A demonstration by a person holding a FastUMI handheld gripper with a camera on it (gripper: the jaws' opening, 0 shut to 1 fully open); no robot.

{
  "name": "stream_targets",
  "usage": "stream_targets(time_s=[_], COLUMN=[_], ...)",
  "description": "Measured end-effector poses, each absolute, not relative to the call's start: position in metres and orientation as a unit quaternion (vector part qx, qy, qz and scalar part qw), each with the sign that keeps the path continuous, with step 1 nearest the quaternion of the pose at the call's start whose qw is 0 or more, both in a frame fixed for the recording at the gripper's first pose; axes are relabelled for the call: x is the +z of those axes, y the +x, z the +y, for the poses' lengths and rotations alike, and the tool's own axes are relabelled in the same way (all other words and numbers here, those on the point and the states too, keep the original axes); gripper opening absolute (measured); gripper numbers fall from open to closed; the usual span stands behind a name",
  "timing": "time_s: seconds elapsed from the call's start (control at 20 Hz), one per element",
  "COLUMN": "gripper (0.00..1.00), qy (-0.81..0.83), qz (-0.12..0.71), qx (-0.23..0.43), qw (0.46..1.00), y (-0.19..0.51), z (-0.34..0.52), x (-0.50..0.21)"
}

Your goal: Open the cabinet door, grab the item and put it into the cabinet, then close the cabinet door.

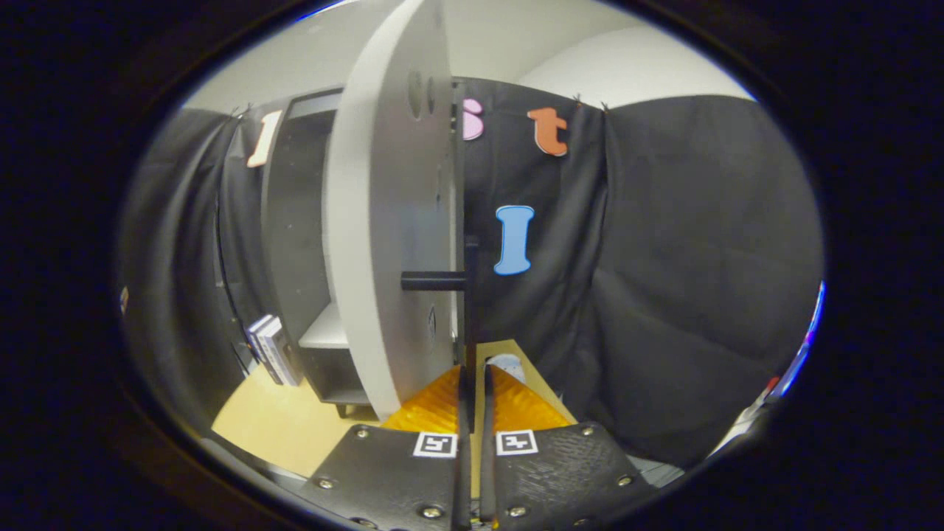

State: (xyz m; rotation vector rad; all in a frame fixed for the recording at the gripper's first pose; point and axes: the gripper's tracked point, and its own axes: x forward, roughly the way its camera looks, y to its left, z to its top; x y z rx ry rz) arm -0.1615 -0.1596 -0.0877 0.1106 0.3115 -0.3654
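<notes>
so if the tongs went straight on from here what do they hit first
Probably the black handle on the open cabinet door. The tongs look nearly closed around its lower end, though depth is unclear; the booth wall hangs beyond.

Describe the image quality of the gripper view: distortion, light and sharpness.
Gripper view: strong fisheye bends the open cabinet door into a bow; soft light leaves a pale sheen on its face, the cabinet interior sits in shadow; the dark handle reads fairly sharp, while the gripper, fingers nearly together around the handle bar, looks slightly soft.
</notes>
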Motion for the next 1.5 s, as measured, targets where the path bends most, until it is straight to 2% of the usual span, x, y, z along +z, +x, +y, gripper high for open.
stream_targets(time_s=[0.65, 0.85, 1.1, 1.5], gripper=[0.05, 0.05, 0.05, 0.05], qy=[0.045, 0.042, 0.040, 0.033], qz=[0.142, 0.133, 0.108, 0.075], qx=[-0.148, -0.173, -0.236, -0.224], qw=[0.978, 0.975, 0.965, 0.971], y=[-0.164, -0.175, -0.205, -0.210], z=[-0.176, -0.187, -0.212, -0.174], x=[-0.090, -0.087, -0.071, -0.039])
